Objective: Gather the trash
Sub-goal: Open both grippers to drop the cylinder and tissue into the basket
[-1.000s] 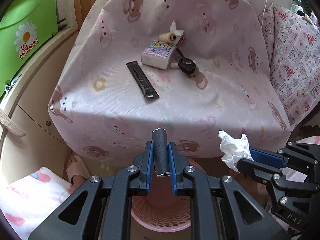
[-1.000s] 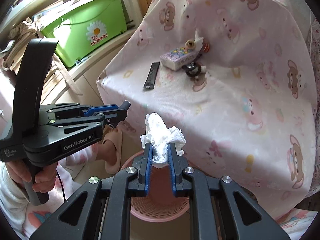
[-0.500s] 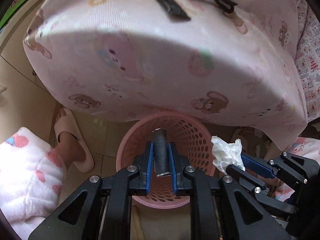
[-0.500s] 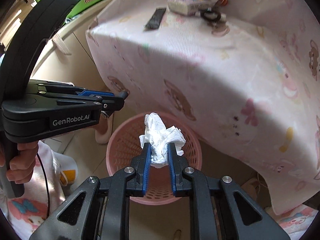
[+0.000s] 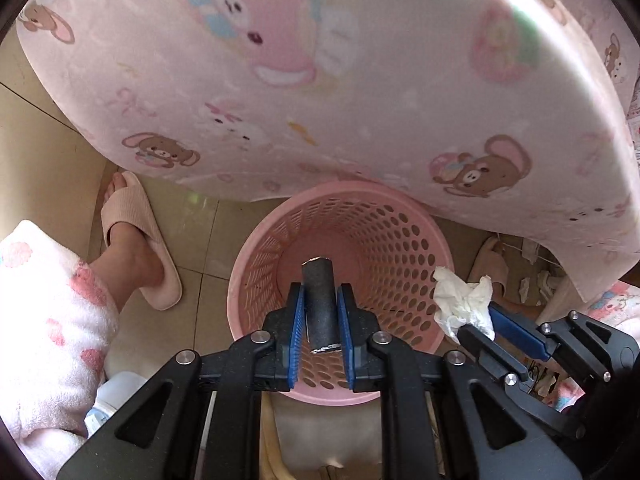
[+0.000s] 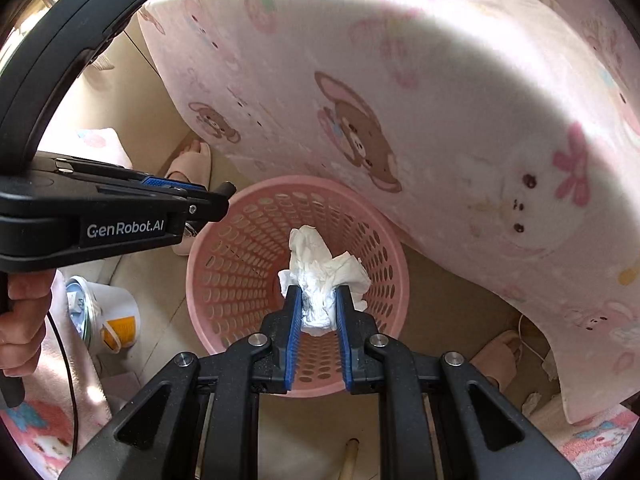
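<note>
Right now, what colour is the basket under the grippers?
Pink, with round holes in its wall; the basket shows best in the left wrist view.

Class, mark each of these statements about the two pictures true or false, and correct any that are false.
1. The left tongs are shut on a dark rolled wrapper. True.
2. The right tongs are open and hold nothing. False: they are shut on a crumpled white tissue.
3. The pink basket has solid walls without holes. False: its walls are perforated all over.
4. Both pieces of trash are held above the basket's opening. True.
5. The person wears black boots. False: a pale pink slipper is on the foot beside the basket.
</note>
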The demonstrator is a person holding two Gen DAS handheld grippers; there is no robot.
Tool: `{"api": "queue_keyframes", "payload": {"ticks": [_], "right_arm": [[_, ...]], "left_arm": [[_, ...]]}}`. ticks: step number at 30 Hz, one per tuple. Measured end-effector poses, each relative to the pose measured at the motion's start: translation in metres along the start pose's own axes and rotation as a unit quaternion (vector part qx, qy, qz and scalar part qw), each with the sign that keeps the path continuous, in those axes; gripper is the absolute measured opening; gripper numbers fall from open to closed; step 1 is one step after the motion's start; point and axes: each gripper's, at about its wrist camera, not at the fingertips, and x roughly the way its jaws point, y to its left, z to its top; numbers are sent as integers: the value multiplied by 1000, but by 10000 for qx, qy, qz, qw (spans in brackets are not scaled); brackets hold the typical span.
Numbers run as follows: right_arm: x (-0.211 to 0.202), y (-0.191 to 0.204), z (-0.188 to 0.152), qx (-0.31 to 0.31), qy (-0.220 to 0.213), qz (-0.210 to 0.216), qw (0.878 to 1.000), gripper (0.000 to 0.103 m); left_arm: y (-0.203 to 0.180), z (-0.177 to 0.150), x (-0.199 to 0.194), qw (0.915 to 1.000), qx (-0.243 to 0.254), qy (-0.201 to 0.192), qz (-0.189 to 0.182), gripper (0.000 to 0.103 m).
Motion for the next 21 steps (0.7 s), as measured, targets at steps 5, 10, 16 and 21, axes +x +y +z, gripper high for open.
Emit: {"api": "queue_keyframes", "payload": {"ticks": [5, 10, 16, 21], "right_arm": [[-2, -4, 4, 111, 95, -21, 9999, 31], [-6, -10, 3, 186, 38, -42, 9998, 51], [-14, -14, 6, 284, -79, -134, 9995, 54], [-29, -16, 8, 307, -363, -282, 9985, 56]], "left_arm": [[-1, -1, 2, 9999, -42, 91, -17, 24], [-1, -1, 0, 10000, -39, 40, 54, 41], [0, 0, -13, 9995, -17, -254, 173, 55], [2, 1, -34, 9972, -14, -707, 256, 56]]}}
